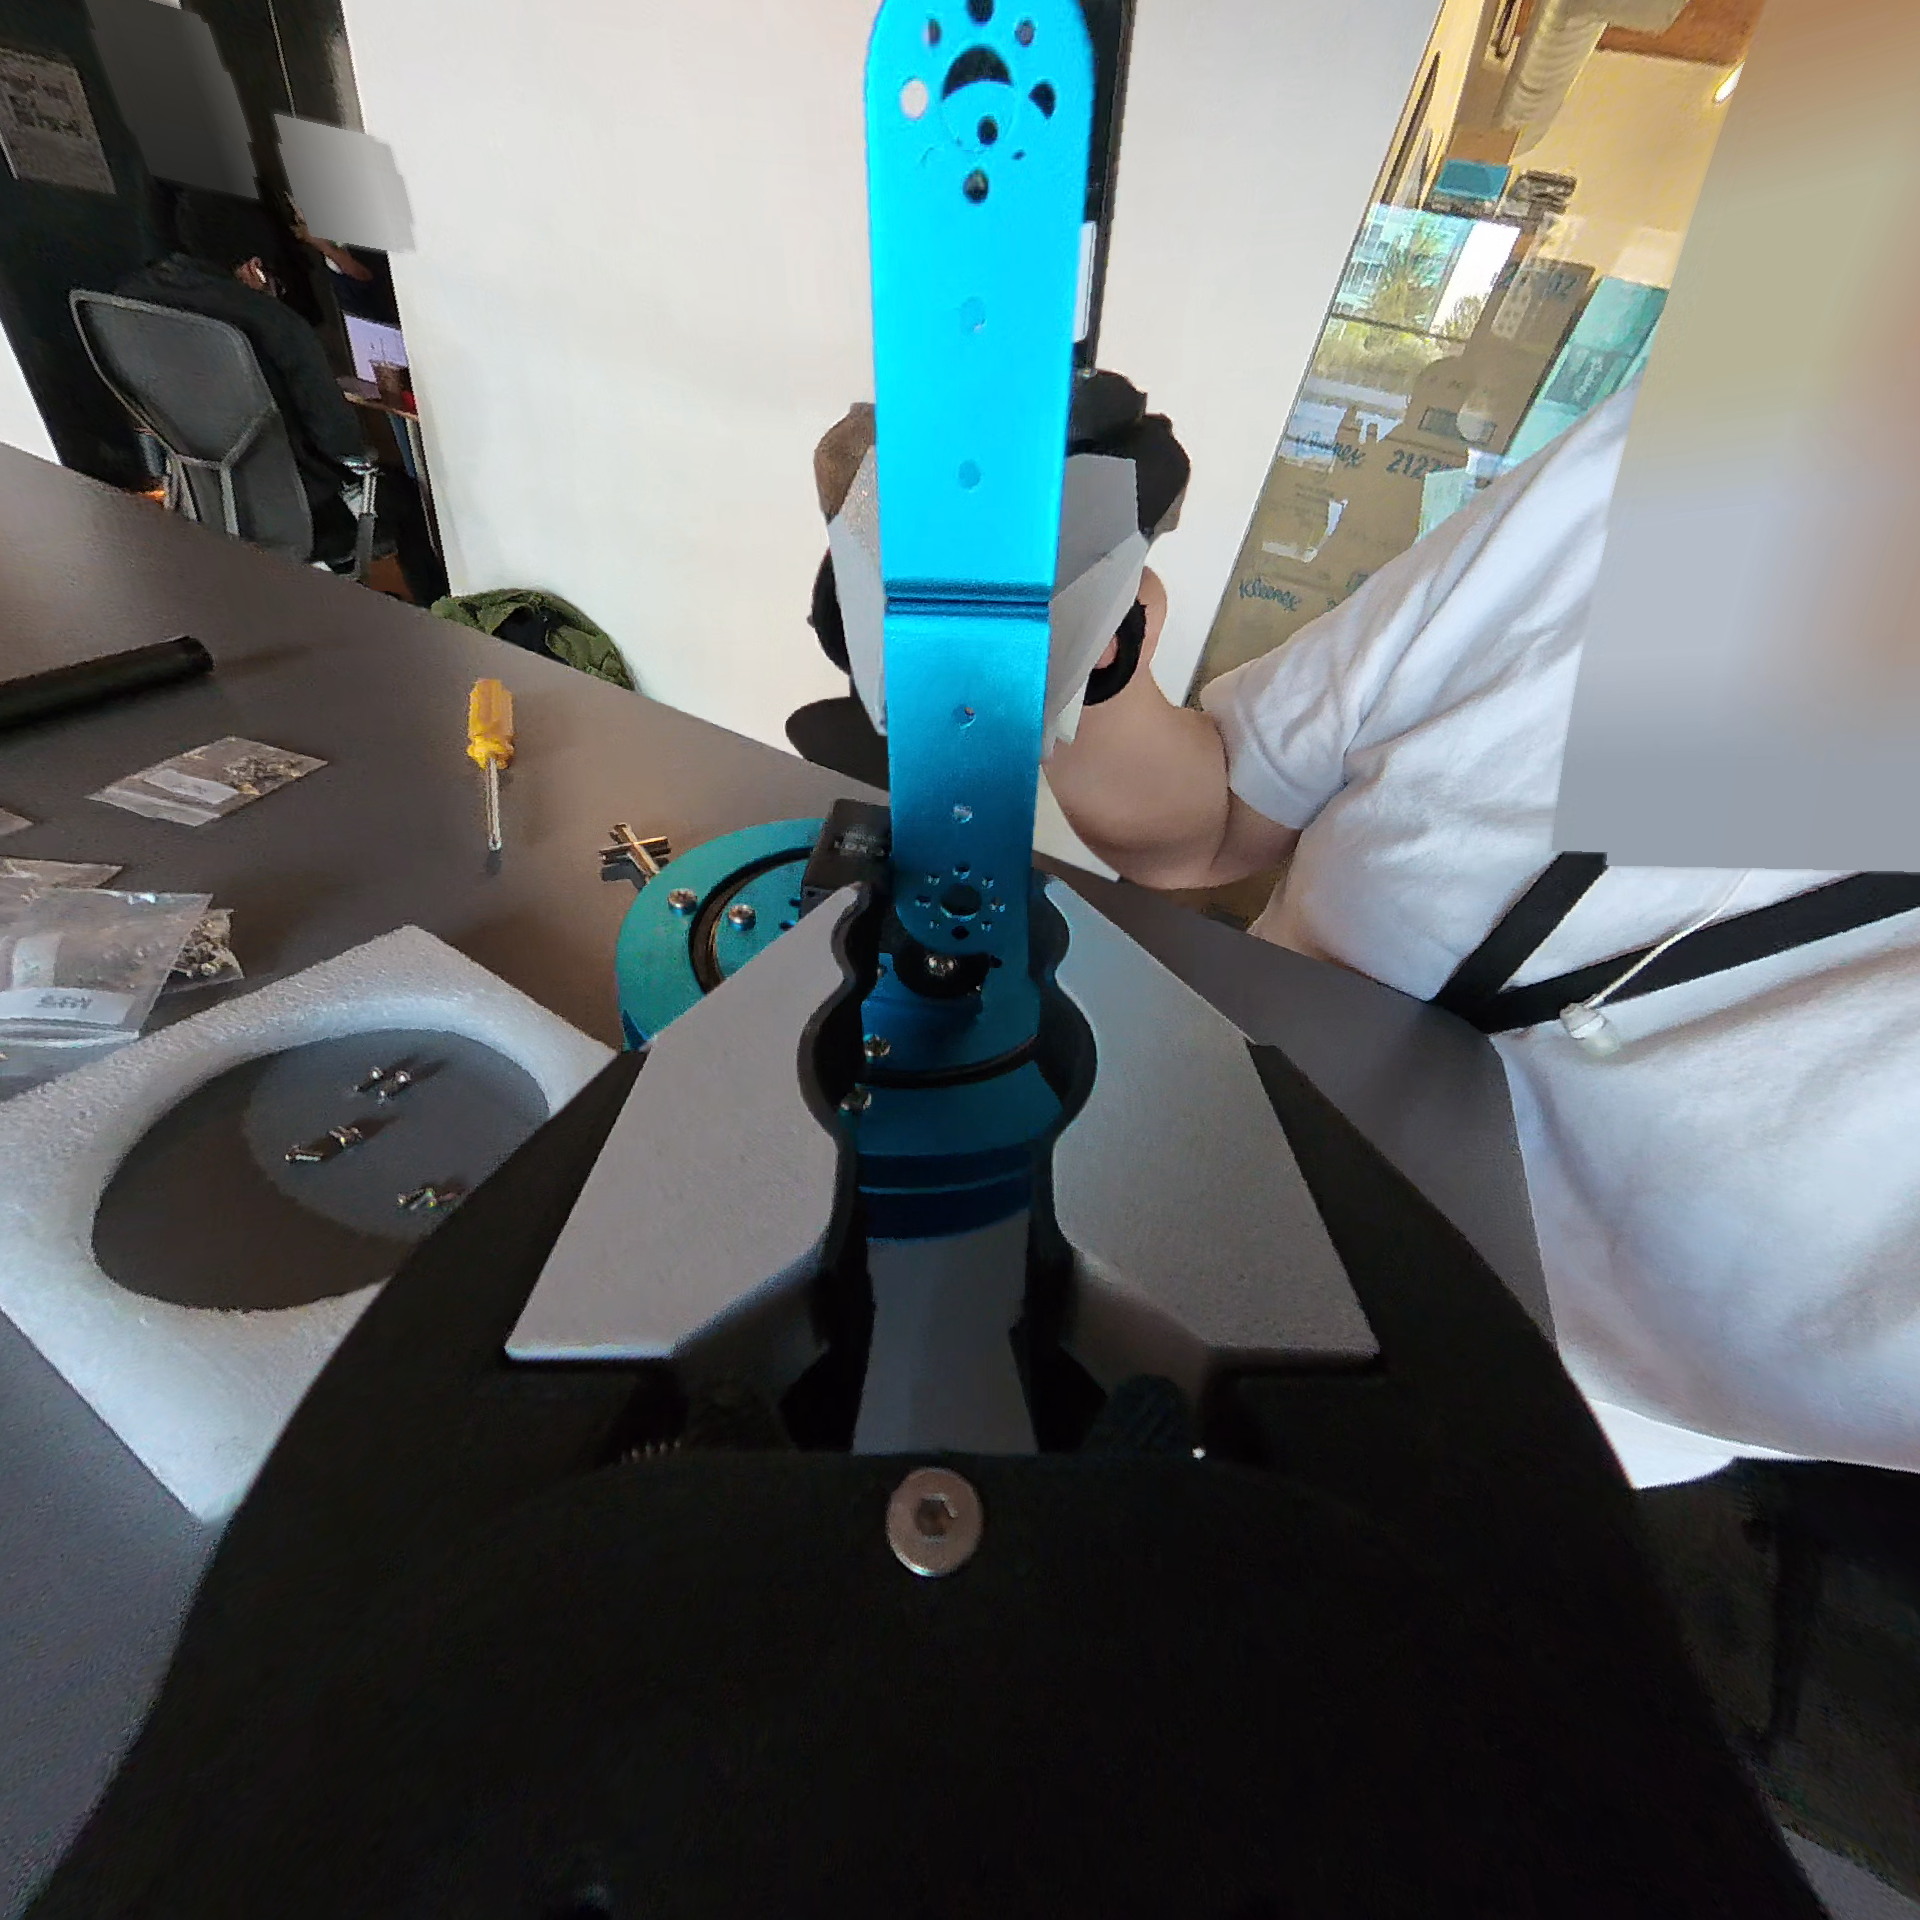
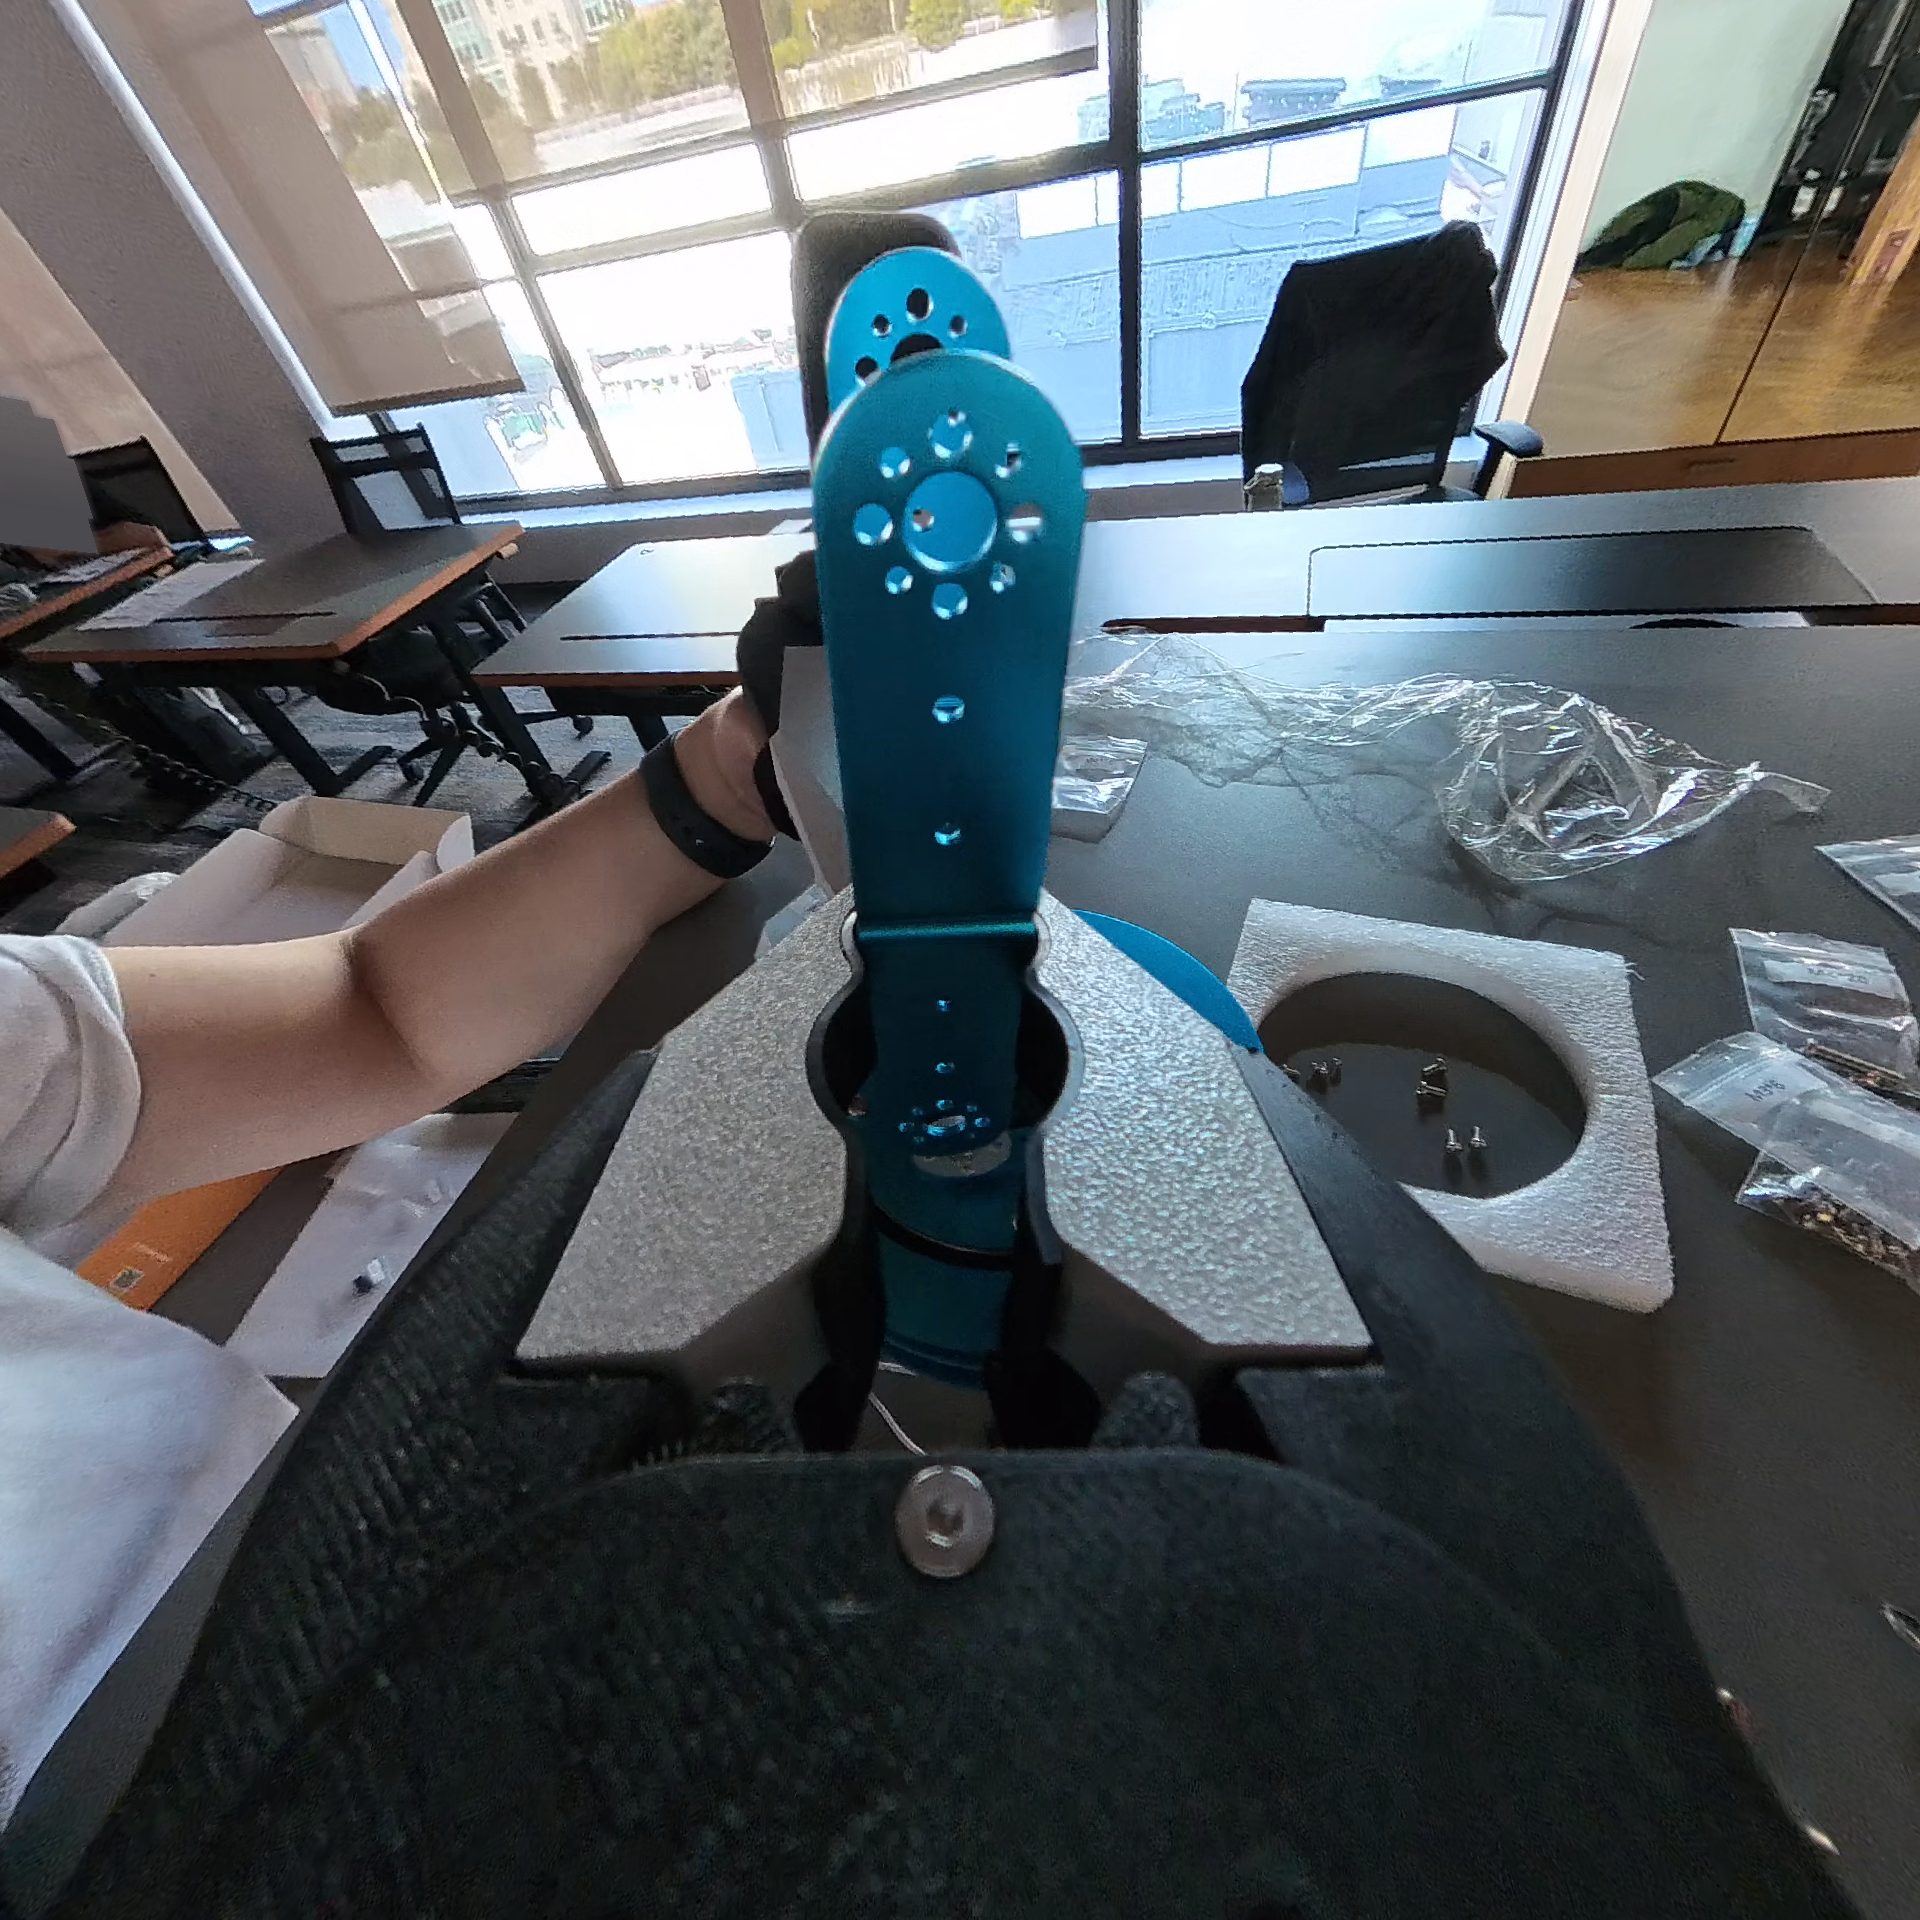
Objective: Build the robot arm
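Observation:
A long blue metal bracket [image 1: 971,416] with round holes stands upright on a round blue base [image 1: 665,935] on the dark table. My left gripper [image 1: 951,904] is shut on the bracket's lower end, just above the base. My right gripper [image 2: 945,920] is shut on the same bracket [image 2: 945,675] at its fold, from the opposite side. A second blue arm of the bracket [image 2: 914,322] shows behind the first. The right gripper's grey pads [image 1: 1101,561] flank the bracket in the left wrist view. The left gripper [image 2: 805,717] shows behind the bracket in the right wrist view, held by a hand.
A white foam block [image 1: 104,1143] with a round cutout holds several loose screws [image 1: 332,1138]. A yellow screwdriver [image 1: 488,727], a small cross wrench [image 1: 636,847], screw bags [image 1: 208,774] and a black tube [image 1: 104,675] lie on the table. Crumpled clear plastic [image 2: 1507,748] lies farther back. The grippers are tip to tip, or close to it.

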